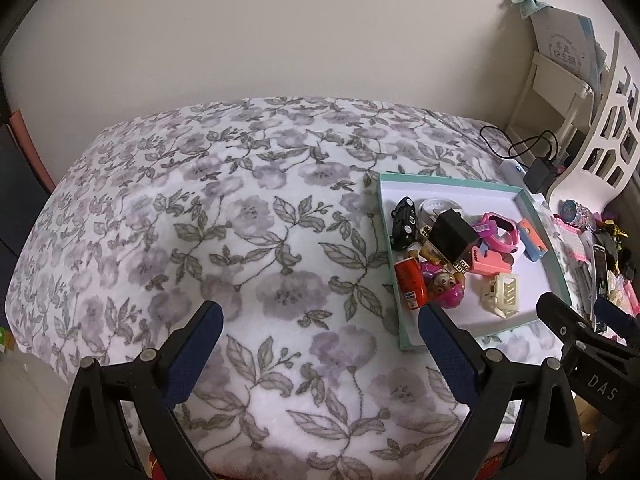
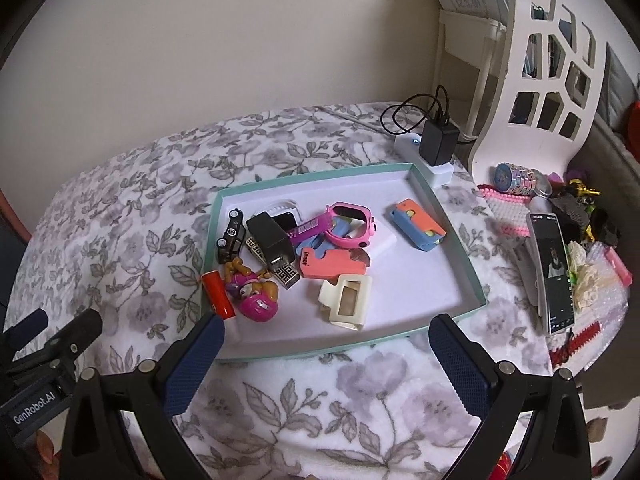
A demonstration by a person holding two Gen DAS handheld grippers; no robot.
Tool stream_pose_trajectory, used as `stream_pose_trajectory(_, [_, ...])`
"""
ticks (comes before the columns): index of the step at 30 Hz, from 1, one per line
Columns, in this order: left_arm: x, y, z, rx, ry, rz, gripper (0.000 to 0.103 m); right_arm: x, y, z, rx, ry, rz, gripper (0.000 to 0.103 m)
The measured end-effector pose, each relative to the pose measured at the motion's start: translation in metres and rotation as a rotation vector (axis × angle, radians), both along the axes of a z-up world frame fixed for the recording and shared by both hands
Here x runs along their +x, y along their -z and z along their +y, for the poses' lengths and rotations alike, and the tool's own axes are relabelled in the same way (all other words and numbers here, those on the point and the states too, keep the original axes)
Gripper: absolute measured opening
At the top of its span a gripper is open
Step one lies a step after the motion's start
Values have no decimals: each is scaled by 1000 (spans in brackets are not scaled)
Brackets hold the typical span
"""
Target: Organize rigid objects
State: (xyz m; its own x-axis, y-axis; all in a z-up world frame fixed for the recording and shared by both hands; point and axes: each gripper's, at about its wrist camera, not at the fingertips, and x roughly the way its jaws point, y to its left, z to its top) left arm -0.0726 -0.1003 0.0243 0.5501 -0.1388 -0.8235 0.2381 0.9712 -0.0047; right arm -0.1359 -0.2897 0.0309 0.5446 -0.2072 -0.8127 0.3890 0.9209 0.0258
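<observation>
We note a shallow teal-rimmed cardboard tray (image 2: 452,240) on the floral blanket of the bed (image 2: 120,216), toward its right edge. Inside lies a pile: cream plastic hair claw (image 2: 347,300), pink child's watch (image 2: 352,230), black toy car (image 2: 230,240), red cylinder (image 2: 218,294). All look light and stiff; the claw seems easiest, taken across its flat sides. Left gripper (image 1: 320,322) and right gripper (image 2: 326,334) both hover spread wide and empty at the tray's near rim.

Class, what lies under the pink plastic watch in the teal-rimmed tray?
Under the pink plastic watch show a purple strap, a pale blue piece and a white block. Anything beneath these is covered.
</observation>
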Motion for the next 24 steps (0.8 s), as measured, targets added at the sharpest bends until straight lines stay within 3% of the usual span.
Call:
stream_pose_trajectory(8, [-4, -4, 3, 3, -13, -29, 98, -2, 1, 4, -8, 1, -3, 103])
stream_pose_trajectory(24, [0, 1, 8, 36, -56, -1, 98, 2, 4, 3, -9, -3, 11, 103])
